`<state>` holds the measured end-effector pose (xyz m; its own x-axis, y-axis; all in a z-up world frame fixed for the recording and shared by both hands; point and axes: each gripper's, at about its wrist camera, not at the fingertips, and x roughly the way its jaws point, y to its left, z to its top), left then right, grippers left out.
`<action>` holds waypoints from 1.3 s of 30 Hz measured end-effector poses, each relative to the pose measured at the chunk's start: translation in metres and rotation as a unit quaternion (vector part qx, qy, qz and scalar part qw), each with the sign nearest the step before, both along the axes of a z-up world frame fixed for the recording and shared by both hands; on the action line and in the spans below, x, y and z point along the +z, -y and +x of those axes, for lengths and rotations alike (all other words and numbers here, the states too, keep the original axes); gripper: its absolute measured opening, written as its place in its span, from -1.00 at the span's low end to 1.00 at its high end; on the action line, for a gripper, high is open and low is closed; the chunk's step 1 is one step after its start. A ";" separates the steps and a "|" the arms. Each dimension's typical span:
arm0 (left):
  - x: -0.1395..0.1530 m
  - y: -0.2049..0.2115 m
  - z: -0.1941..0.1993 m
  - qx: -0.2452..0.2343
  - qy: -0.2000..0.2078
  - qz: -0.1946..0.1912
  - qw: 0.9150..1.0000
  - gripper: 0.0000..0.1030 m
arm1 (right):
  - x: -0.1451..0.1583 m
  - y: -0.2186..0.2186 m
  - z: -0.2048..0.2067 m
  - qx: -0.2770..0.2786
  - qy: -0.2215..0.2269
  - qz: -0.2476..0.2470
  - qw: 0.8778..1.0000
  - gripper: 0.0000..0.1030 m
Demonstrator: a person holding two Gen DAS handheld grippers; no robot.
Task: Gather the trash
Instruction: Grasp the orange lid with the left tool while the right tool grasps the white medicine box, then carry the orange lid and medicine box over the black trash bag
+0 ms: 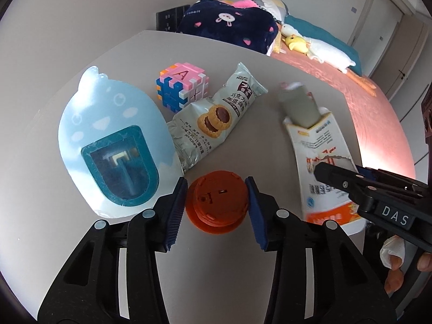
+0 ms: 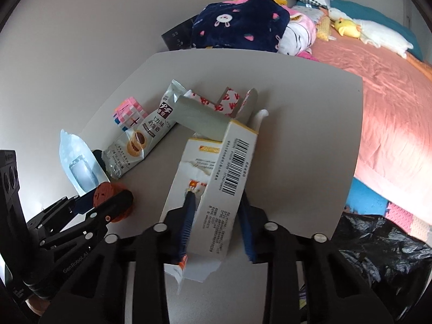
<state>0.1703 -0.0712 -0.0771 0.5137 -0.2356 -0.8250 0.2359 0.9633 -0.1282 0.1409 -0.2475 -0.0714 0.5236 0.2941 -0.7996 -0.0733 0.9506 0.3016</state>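
Observation:
My left gripper (image 1: pixel 216 189) is shut on a round orange plastic piece (image 1: pixel 216 202) that stands on the grey table (image 1: pixel 243 270); a blue pad touches each of its sides. Just beyond it lies a silver cookie wrapper (image 1: pixel 213 118). To the right, my right gripper (image 2: pixel 217 216) is shut on a torn white and orange carton (image 2: pixel 224 175), tilted up off the table. A grey-green inner box (image 2: pixel 199 118) sticks out of the carton's far end. In the right wrist view the left gripper (image 2: pixel 108 197) sits low on the left with the orange piece (image 2: pixel 104 190).
A pink and blue puzzle cube (image 1: pixel 181 86) and a light blue bird-shaped pack (image 1: pixel 113 140) lie left of the wrapper. A black trash bag (image 2: pixel 378 248) hangs beyond the table's right edge. Behind the table is a bed (image 1: pixel 364 102) with a dark blanket (image 1: pixel 229 24).

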 end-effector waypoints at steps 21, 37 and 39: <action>0.044 -0.011 -0.043 -0.011 0.038 -0.028 0.999 -0.17 | 0.054 -0.001 -0.042 0.023 0.062 -0.001 0.998 -0.58; 0.070 0.019 -0.076 -0.056 0.056 -0.033 0.996 -0.17 | 0.072 0.033 -0.089 -0.015 0.081 0.009 0.997 -0.58; 0.073 0.024 -0.080 -0.062 0.056 -0.034 0.996 -0.17 | 0.073 0.038 -0.096 -0.020 0.083 0.009 0.996 -0.58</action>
